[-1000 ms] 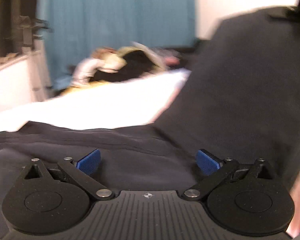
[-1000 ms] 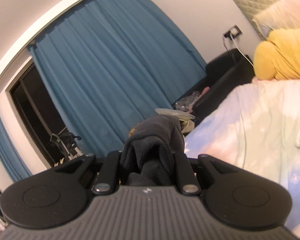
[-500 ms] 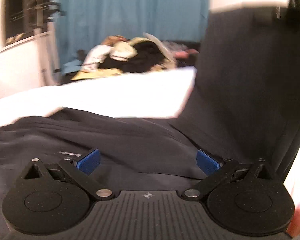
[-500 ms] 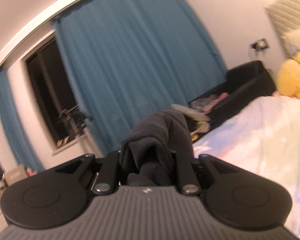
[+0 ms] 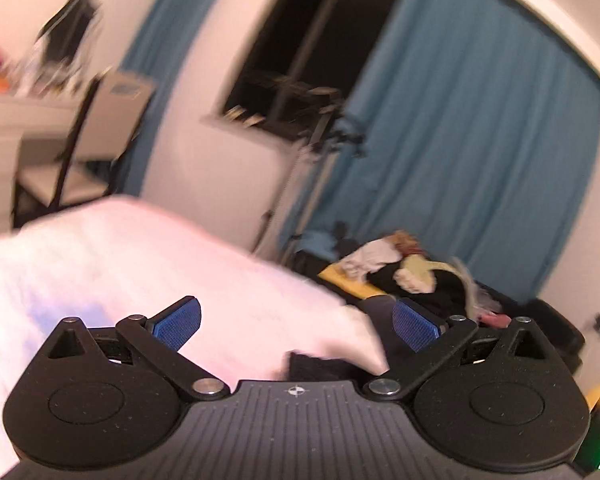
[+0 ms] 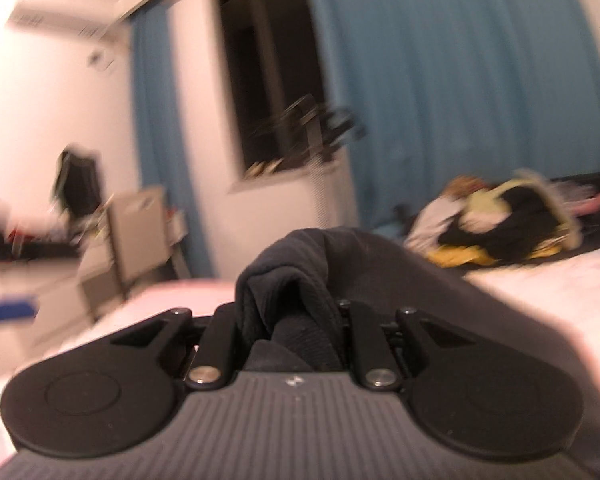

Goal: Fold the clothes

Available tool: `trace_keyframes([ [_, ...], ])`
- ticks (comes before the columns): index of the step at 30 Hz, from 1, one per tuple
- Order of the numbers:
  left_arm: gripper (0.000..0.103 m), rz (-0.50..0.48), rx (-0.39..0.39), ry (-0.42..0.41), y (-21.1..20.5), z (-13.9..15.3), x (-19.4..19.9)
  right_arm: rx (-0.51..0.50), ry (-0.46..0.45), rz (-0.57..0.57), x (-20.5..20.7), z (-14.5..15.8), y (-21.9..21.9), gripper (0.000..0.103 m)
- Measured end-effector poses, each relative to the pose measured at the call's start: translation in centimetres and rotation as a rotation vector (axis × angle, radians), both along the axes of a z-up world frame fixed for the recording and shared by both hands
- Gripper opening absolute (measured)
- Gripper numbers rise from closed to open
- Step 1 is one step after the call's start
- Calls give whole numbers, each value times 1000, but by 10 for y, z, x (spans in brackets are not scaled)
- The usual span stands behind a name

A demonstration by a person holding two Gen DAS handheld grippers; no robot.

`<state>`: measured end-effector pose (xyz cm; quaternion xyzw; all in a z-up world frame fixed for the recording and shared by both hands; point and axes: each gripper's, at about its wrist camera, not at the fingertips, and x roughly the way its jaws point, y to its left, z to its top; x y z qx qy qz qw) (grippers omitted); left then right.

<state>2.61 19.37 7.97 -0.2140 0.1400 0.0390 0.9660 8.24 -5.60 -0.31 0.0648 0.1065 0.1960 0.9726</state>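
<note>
The dark garment (image 6: 300, 280) looked soft and limp, likely to sag and slide, so best taken by a hem or corner. It sat bunched at 12 o'clock in the right claw (image 6: 290, 320), clamped nearly closed on it above the bed (image 6: 540, 280). The left claw (image 5: 296, 320) gaped wide, empty

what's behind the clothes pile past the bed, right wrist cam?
Blue curtain hangs behind the clothes pile, with a dark surface to its right. The pile covers whatever is directly under it; blur blocks finer detail.
</note>
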Motion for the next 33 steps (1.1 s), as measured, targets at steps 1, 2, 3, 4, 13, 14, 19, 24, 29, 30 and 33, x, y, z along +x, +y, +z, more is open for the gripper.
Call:
trace_keyframes([
  [1,103,20,-17,21,7,-9,3,-35,17,42,1,-14,22,17],
  [2,103,40,-34,41,15,-18,5,-75,32,81,-1,-27,42,17],
  [3,103,49,-44,52,21,-23,9,-118,40,104,-4,-38,55,17],
  [4,103,57,-54,64,28,-29,12,-150,37,113,-4,-47,64,18],
  [13,103,-16,-111,40,39,-31,10,-193,8,345,-16,-40,50,64],
  [14,103,-24,-112,29,37,-31,8,-199,14,398,-21,-33,44,64],
  [19,103,-78,-143,0,22,-20,-5,-257,10,540,-53,14,-9,64],
  [24,103,-105,-49,64,-12,-13,-6,-469,-65,490,-91,36,-80,65],
  [29,102,-174,-51,82,-44,-15,-20,-435,44,346,-87,25,-137,63],
  [30,102,-197,-54,74,-50,-15,-24,-407,74,319,-84,23,-144,63],
  [33,102,-257,-47,72,-66,-19,-28,-402,92,341,-74,22,-144,62],
])
